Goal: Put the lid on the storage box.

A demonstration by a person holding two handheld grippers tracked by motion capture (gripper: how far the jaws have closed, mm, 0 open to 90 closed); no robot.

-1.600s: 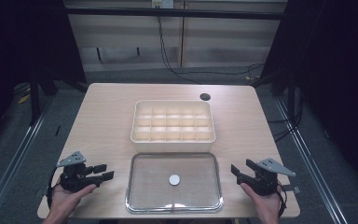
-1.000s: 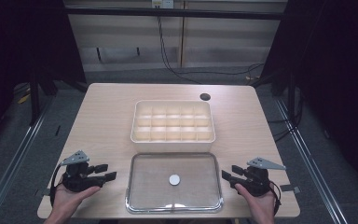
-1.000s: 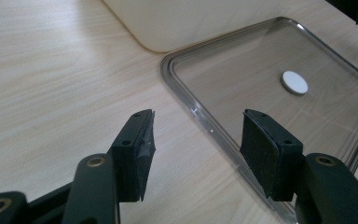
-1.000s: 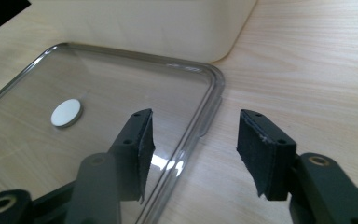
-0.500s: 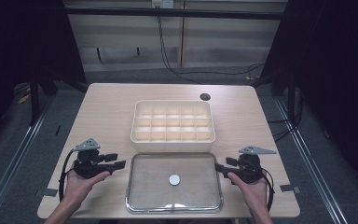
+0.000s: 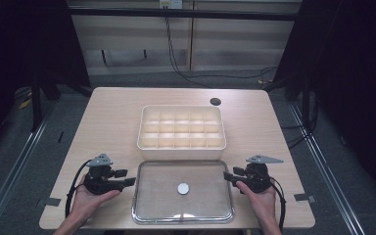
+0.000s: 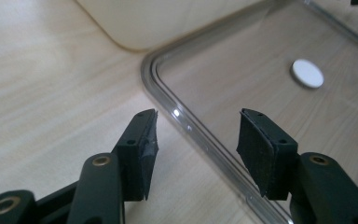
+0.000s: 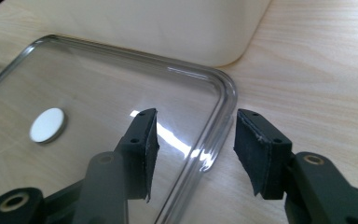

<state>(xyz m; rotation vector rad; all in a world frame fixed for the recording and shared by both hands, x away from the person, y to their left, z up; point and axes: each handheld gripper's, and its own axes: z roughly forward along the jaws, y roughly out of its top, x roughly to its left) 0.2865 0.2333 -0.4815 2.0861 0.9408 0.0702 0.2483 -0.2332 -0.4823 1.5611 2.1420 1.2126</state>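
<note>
- The clear see-through plastic lid (image 6: 183, 192) with the small white round knob (image 6: 183, 188) in its middle lies flat on the light wooden table (image 6: 107, 122), between the two tongs.
- The cream plastic box with many small compartments (image 6: 181, 127) stands just behind the lid, beyond both tongs.
- The left gripper (image 6: 127, 177) is placed at the lid's left edge; its jaws are released, with the rim (image 7: 186, 123) between them but not pinched.
- The right gripper (image 6: 228, 176) is placed the same way at the right edge, its jaws loose around the rim (image 8: 216, 126).
- The step in hand looks like getting ready to grab the lid from both sides.
- Next, both tongs probably need to be squeezed on the rim, then lifted together and kept level.
- Compared with the earliest frame, both hands are seen closer to the lid, and the right jaws have just been closing, with the rim between them.
</note>
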